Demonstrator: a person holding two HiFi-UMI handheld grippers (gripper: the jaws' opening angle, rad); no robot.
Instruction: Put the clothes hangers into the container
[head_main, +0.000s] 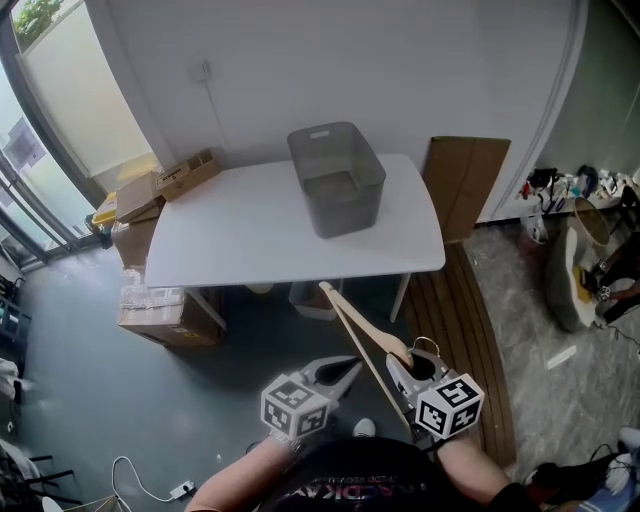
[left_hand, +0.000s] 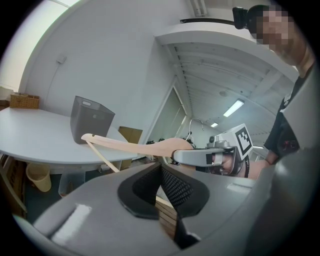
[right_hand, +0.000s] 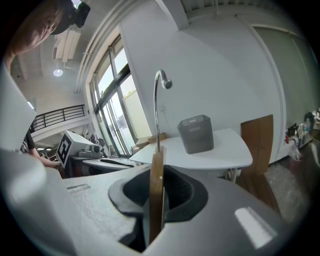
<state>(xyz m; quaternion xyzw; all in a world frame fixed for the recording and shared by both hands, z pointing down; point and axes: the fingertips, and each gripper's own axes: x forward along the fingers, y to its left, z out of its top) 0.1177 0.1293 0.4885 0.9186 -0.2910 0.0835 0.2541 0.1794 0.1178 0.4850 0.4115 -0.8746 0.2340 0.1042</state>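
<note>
A grey plastic container (head_main: 337, 180) stands on the white table (head_main: 230, 235), toward its back right. My right gripper (head_main: 400, 362) is low in the head view, in front of the table, shut on a wooden clothes hanger (head_main: 360, 330) near its hook. The hanger's arm slants up and left toward the table's front edge. In the right gripper view the hanger (right_hand: 156, 195) stands on edge between the jaws, its metal hook (right_hand: 159, 100) rising above, with the container (right_hand: 196, 134) beyond. My left gripper (head_main: 345, 368) is beside it, shut and holding nothing; its view shows the hanger (left_hand: 135, 146) crossing ahead.
Cardboard boxes (head_main: 160, 190) sit at the table's left end and another box (head_main: 160, 310) lies on the floor under it. A brown panel (head_main: 465, 185) leans on the wall at the right. Wooden slats (head_main: 470, 330) lie on the floor. Clutter (head_main: 590, 260) fills the far right.
</note>
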